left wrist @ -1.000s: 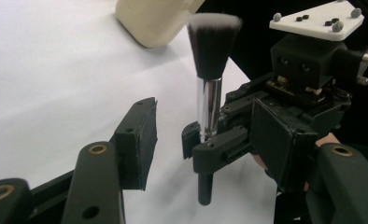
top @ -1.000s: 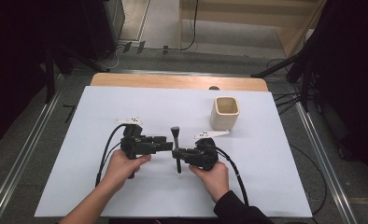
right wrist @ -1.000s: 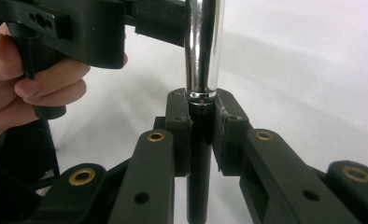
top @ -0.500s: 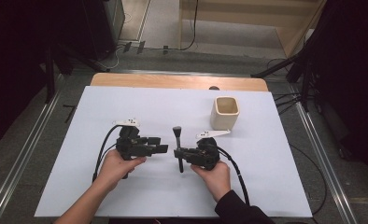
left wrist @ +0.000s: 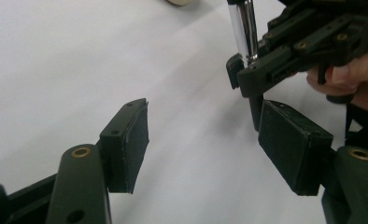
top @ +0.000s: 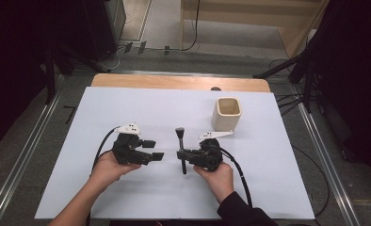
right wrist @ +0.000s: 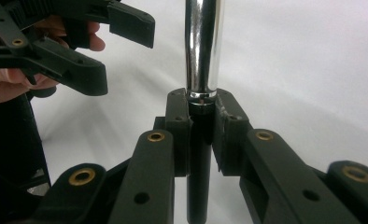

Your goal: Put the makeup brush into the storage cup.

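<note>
Pinching the chrome-shafted, black-handled hand tool [top: 181, 149] in the right tool [top: 180, 154] above the white surface [top: 278, 188]; left tool [top: 158, 150] spreading empty, just released; probably heading to the cream cup [top: 227, 113] next.

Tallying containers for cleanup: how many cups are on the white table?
1. The cream square ceramic cup stands on the white table, toward its far right, apart from both hand-held grippers. None seems hidden.

Right tongs [right wrist: 201, 126] are clamped tight on the tool [right wrist: 201, 56], both black pads squeezing it right where the shiny chrome shaft meets its dark handle, which drops away below. Up at the top left sit the left tongs [right wrist: 102, 46], jaws spread with nothing between them, over the white table [right wrist: 303, 70]
</note>
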Demonstrator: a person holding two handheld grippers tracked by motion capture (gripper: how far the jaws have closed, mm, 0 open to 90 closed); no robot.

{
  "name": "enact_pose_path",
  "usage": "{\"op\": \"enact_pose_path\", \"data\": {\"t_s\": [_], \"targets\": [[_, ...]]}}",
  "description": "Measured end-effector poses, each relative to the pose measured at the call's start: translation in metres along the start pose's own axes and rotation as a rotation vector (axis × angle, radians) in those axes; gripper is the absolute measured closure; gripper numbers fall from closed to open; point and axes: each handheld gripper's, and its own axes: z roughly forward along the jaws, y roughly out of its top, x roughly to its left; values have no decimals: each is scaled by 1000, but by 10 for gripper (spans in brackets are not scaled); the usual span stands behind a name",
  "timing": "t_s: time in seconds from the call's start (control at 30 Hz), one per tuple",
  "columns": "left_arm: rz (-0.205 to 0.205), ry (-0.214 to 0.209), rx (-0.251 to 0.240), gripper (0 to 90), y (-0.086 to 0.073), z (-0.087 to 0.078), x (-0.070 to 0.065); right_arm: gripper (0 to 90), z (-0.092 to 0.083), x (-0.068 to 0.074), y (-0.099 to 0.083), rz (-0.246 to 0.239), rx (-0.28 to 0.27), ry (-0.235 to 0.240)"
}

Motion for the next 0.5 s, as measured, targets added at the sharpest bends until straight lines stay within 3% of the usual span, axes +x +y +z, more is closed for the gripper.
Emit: {"op": "enact_pose_path", "data": {"t_s": [0.33,0.5], "targets": [[82,44,45,342,-5,-3,-2,794,0,1,-1,-25,11,-14],[69,48,45,342,-8,-6,0,793,0,1,-1,-25,13,-18]]}}
